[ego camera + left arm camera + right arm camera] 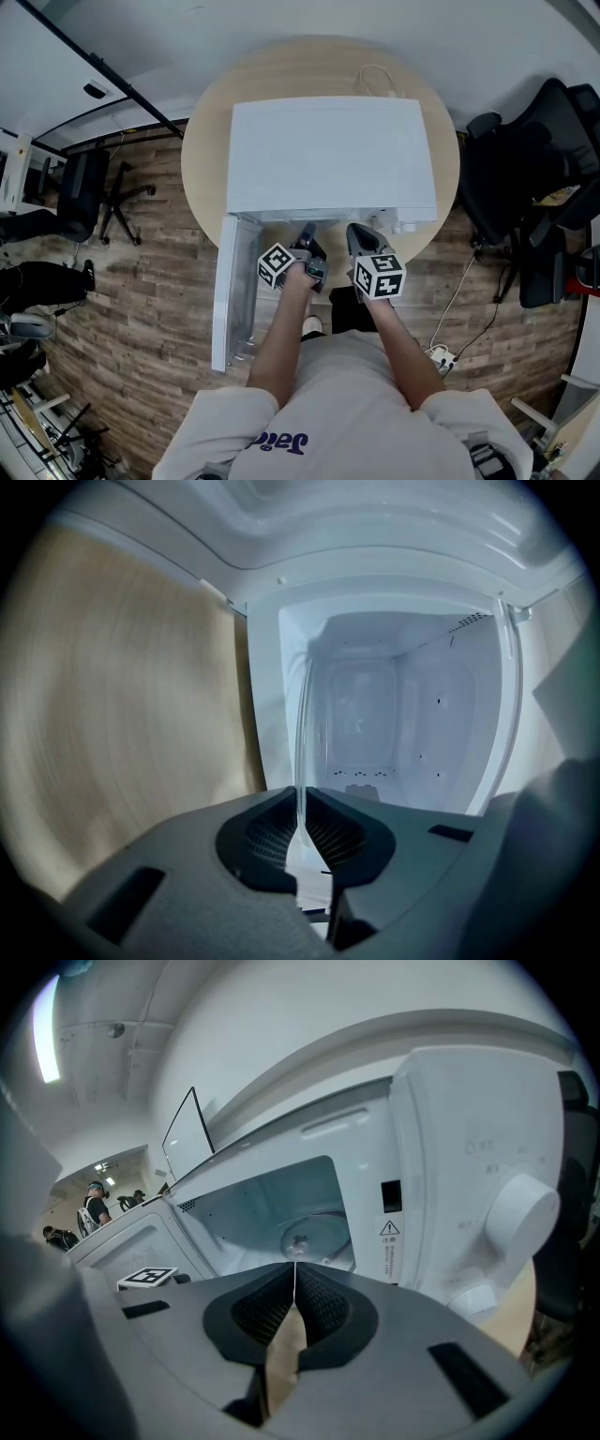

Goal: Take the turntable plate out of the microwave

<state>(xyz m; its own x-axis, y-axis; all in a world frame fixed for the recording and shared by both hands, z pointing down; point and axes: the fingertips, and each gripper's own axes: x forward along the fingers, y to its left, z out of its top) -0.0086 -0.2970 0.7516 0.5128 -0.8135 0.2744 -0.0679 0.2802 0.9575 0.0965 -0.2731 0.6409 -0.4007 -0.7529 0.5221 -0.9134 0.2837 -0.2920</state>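
Observation:
The white microwave stands on a round wooden table, its door swung open to the left. My left gripper reaches into the cavity mouth. In the left gripper view its jaws are shut on the rim of the clear glass turntable plate, which shows edge-on as a thin pale line running into the cavity. In the right gripper view the round plate lies on the cavity floor. My right gripper hovers beside the opening, its jaws shut with nothing between them.
The control panel with a round knob is to the right of the cavity. A white cable lies on the table behind the microwave. Office chairs stand at the right, another chair at the left, a power strip on the floor.

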